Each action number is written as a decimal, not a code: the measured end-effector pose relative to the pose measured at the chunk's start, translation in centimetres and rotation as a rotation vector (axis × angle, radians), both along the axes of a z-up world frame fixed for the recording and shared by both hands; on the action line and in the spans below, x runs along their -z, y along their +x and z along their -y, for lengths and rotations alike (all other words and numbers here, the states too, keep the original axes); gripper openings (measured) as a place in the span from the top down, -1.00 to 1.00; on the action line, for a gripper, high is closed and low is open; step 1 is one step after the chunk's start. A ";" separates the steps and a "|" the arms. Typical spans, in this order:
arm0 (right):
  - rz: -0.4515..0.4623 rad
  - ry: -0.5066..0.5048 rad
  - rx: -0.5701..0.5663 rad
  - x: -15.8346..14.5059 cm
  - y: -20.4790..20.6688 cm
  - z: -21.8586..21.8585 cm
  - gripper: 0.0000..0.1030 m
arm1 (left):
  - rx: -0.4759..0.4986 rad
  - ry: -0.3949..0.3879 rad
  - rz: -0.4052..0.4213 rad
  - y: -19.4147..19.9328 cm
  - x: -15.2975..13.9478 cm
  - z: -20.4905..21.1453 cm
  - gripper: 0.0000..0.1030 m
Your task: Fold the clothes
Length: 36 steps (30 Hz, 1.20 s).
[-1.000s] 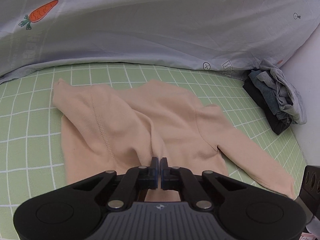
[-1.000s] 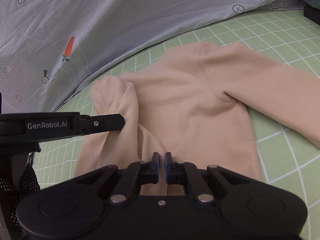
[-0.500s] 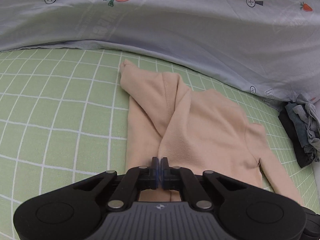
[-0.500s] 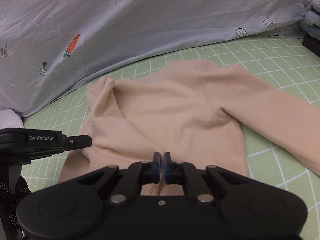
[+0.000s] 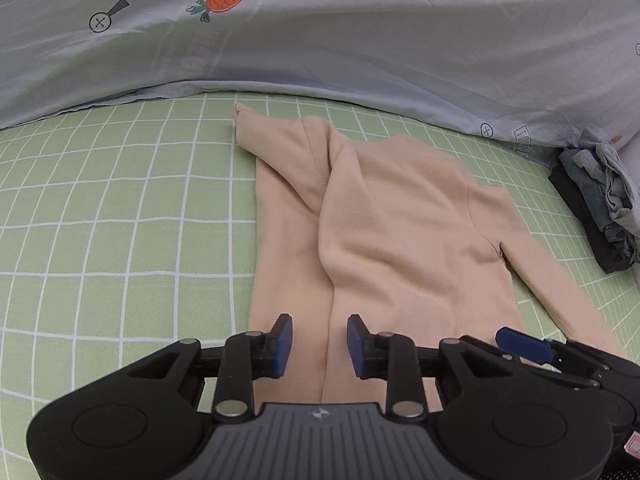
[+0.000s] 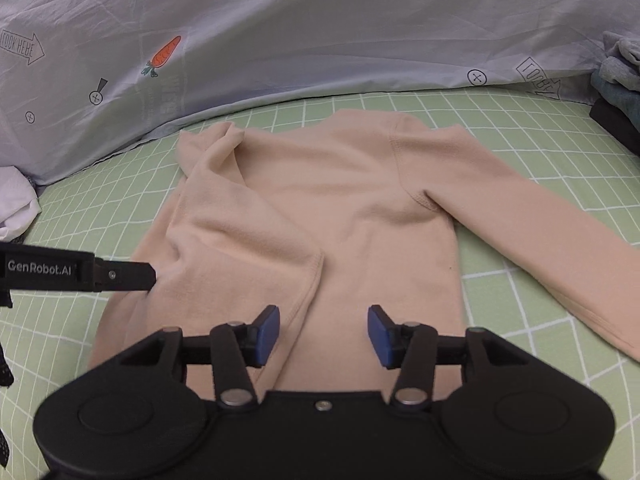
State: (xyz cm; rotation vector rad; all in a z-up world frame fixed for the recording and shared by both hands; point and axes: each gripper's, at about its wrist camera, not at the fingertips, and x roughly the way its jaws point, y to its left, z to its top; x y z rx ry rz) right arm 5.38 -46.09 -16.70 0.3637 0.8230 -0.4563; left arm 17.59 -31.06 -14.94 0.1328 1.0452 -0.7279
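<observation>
Below both my grippers, left gripper point(image 5: 319, 340) and right gripper point(image 6: 323, 331) gaping empty, peach top point(image 6: 320, 216) wants its 3 o'clock sleeve point(image 6: 532, 232) pinched near the cuff and folded flat.

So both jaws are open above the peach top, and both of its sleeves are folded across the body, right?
Not quite. Only one sleeve is folded across the peach top; the other sleeve lies stretched out on the green sheet, as the right wrist view shows. Both jaws are open.

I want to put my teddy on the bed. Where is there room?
The green sheet left of the peach top, below the grey quilt, is bare. The right is crowded: the spread sleeve and a clothes pile.
</observation>
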 end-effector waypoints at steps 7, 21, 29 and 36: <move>-0.021 -0.134 0.118 -1.0 -4.6 4.1 -0.90 | 0.018 0.121 0.023 -4.5 0.4 -0.8 -0.20; -0.100 -0.210 0.434 0.5 -17.1 15.9 -1.00 | -0.154 0.262 0.032 -7.4 2.7 -0.3 -0.75; -0.090 -0.208 0.596 2.5 -22.0 18.9 -1.00 | -0.232 0.261 0.012 -7.4 3.6 -0.8 -1.00; -0.023 -0.139 0.648 3.1 -23.0 19.1 -1.00 | -0.215 0.268 -0.001 -7.0 3.6 -0.6 -1.00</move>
